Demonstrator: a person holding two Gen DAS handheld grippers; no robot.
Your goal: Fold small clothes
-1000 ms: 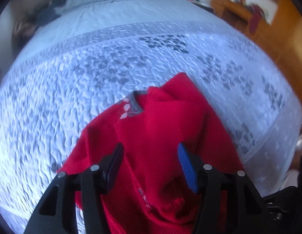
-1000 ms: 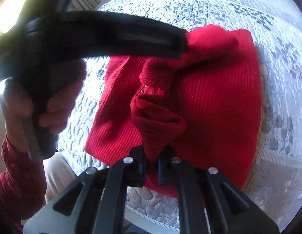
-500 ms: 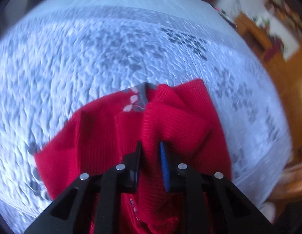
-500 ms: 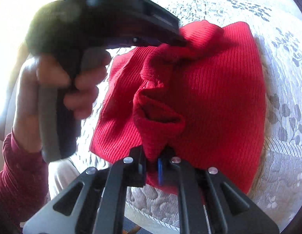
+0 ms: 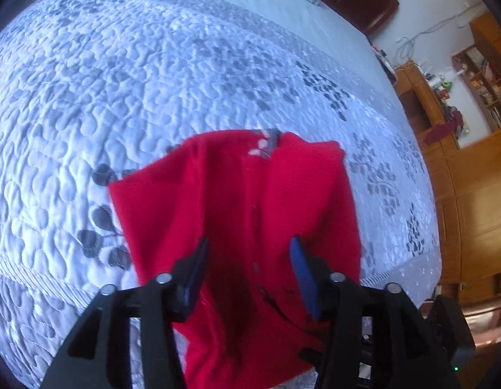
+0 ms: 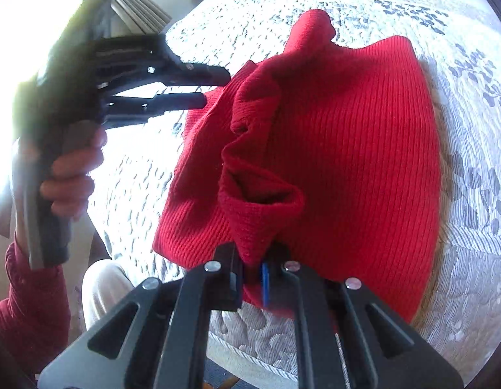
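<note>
Two grippers work one red knit garment (image 6: 347, 149) lying on the quilted bed (image 5: 153, 81). Left gripper (image 6: 214, 87), jaws opening and empty, sits just beside its left edge. Right gripper (image 6: 252, 275) is nearer, clamped on the sleeve cuff (image 6: 260, 214). No containers are visible.

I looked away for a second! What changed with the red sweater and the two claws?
The left claw had pinched a fold of the red sweater half a second ago; now it has let go, its jaws are opening, and it has pulled away to the sweater's left edge. The fold has dropped flatter. The right claw stayed shut on the cuff, and the sweater stayed on the quilt.
</note>
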